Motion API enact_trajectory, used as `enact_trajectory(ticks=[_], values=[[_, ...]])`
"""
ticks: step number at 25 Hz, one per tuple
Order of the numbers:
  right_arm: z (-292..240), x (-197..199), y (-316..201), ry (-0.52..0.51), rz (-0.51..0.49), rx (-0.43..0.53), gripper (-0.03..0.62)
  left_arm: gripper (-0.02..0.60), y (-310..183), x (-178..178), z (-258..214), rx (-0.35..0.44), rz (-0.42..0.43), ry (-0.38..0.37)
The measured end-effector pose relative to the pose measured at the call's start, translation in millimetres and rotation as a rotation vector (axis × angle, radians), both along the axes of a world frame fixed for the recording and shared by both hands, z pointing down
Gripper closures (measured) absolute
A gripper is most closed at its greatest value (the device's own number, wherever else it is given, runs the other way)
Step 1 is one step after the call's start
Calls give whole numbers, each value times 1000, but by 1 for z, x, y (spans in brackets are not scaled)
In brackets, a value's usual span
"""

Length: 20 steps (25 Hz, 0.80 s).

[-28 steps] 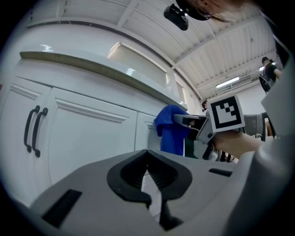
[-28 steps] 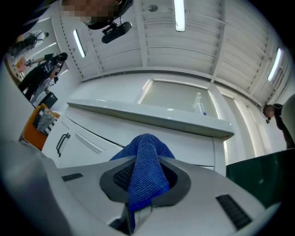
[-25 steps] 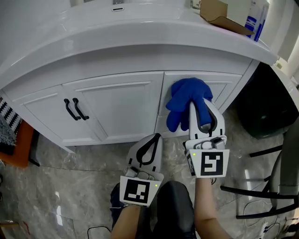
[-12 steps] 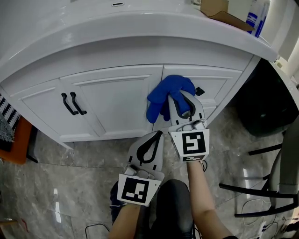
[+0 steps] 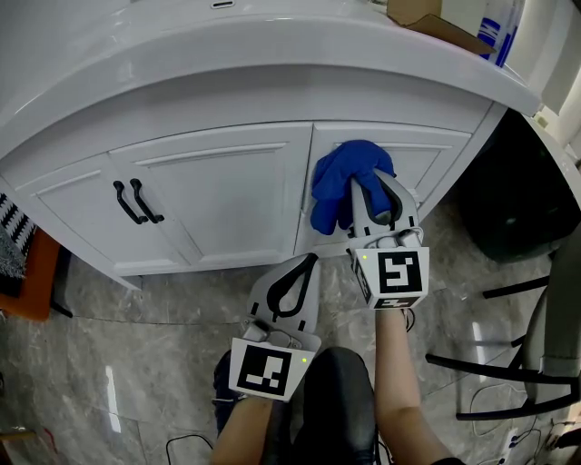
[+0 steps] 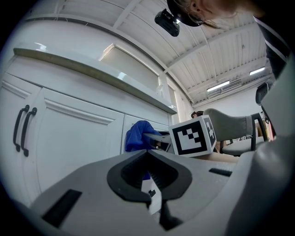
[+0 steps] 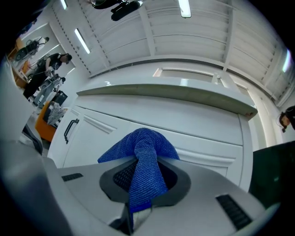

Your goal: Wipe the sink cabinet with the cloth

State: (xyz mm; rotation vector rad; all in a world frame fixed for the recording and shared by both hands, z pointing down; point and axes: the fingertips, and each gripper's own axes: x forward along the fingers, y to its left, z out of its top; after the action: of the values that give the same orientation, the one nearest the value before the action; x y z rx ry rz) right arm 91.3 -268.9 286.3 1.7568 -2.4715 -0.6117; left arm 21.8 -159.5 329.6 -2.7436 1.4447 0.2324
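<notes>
The white sink cabinet (image 5: 209, 200) fills the upper half of the head view, with two black handles (image 5: 136, 202) on its left doors. My right gripper (image 5: 361, 189) is shut on a blue cloth (image 5: 345, 180) and presses it against the right-hand door near the seam. In the right gripper view the cloth (image 7: 143, 161) bunches out between the jaws in front of the cabinet door (image 7: 203, 138). My left gripper (image 5: 309, 263) hangs lower, shut and holding nothing, a little short of the cabinet base. The left gripper view shows the cloth (image 6: 137, 136) beside the right gripper.
A curved white countertop (image 5: 272, 64) overhangs the doors, with a cardboard box (image 5: 427, 16) on its right end. A black bin (image 5: 508, 200) stands to the right of the cabinet, and a chair frame (image 5: 517, 363) lower right. Grey marble floor (image 5: 136, 363) lies below.
My right gripper carried the cloth left along the door a half second ago, then back to the right and slightly up. The left gripper has stayed nearly still.
</notes>
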Motion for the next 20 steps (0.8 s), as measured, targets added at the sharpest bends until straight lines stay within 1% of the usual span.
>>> enact_trajectory(ticks=[6,11,17,20], values=[[-14,20,5,-49,24,28,533,577,0,-1,0,-8,-1,5],[-19,45,4,-102,62,41,533,577,-1,-2,2,-14,2,11],[-17,70,2,-124,87,55,531,577,-2,-4,2,-16,4,23],[-14,83,2,-138,119,47,531,577,-1,-4,2,-15,4,22]])
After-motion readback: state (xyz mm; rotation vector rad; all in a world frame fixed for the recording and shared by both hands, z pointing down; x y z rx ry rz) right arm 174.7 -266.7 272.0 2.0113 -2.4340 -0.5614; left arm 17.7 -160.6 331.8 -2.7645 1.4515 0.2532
